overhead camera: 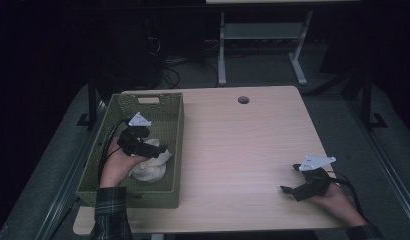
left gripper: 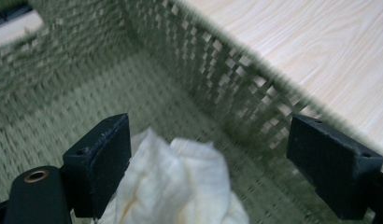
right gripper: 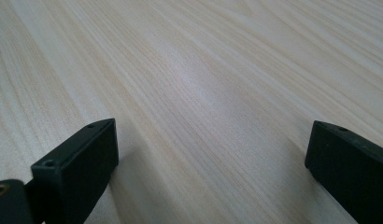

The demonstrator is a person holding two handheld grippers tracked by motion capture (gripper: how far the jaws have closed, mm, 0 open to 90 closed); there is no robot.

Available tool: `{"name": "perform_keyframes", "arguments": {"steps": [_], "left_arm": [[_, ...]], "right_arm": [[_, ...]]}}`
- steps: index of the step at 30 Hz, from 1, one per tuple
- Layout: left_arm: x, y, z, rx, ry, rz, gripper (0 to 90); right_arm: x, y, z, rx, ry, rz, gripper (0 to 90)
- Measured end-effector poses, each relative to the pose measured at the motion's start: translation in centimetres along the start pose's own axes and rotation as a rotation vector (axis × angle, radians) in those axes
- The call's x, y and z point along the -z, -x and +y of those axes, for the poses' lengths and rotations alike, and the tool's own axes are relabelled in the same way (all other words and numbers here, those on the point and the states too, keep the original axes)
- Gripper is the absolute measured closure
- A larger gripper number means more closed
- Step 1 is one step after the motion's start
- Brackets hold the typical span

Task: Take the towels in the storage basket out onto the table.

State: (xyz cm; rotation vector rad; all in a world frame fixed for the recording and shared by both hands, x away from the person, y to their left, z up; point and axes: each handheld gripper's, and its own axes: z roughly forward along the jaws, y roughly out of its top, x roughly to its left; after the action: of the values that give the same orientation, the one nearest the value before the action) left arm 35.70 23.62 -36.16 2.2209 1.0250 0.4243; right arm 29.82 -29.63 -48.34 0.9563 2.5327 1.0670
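Note:
A crumpled white cloth (overhead camera: 150, 167) lies inside the green woven basket (overhead camera: 175, 107) at the table's left. My left gripper (overhead camera: 152, 148) hangs inside the basket just over the cloth, jaws wide apart. In the left gripper view the white cloth (left gripper: 173, 186) bunches up between the jaws, close against the left one and apart from the right one. My right gripper (overhead camera: 291, 179) rests low over the bare wood near the table's front right, open, with nothing between its jaws. The right gripper view looks along the bare tabletop (right gripper: 203, 84).
The light wooden table (overhead camera: 243, 150) has a round cable hole (overhead camera: 243, 99) at its far edge. The basket wall (left gripper: 236, 88) runs close by the left gripper's right jaw. Beyond the table stand a white desk frame (overhead camera: 265, 45) and dark cables on the floor.

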Motion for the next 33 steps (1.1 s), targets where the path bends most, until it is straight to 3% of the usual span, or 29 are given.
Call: {"name": "perform_keyframes", "arguments": {"steps": [4, 13, 27, 33], "left_arm": [[-0.7, -0.5, -0.8, 0.025, -0.039, 0.014, 13.3], [-2.4, -1.1, -2.1, 0.035, -0.132, 0.043, 13.3], [-4.8, -1.5, -3.6, 0.074, -0.267, 0.026, 12.8], [-5.4, -1.5, -4.0, 0.071, -0.321, 0.018, 12.8]], "right_arm": [[0.0, 0.0, 0.0, 0.000, 0.000, 0.000, 2.3], [0.0, 0.0, 0.0, 0.001, -0.001, 0.000, 2.3], [0.0, 0.0, 0.0, 0.002, 0.000, 0.000, 2.3], [0.0, 0.0, 0.0, 0.001, 0.000, 0.000, 2.3]]}}
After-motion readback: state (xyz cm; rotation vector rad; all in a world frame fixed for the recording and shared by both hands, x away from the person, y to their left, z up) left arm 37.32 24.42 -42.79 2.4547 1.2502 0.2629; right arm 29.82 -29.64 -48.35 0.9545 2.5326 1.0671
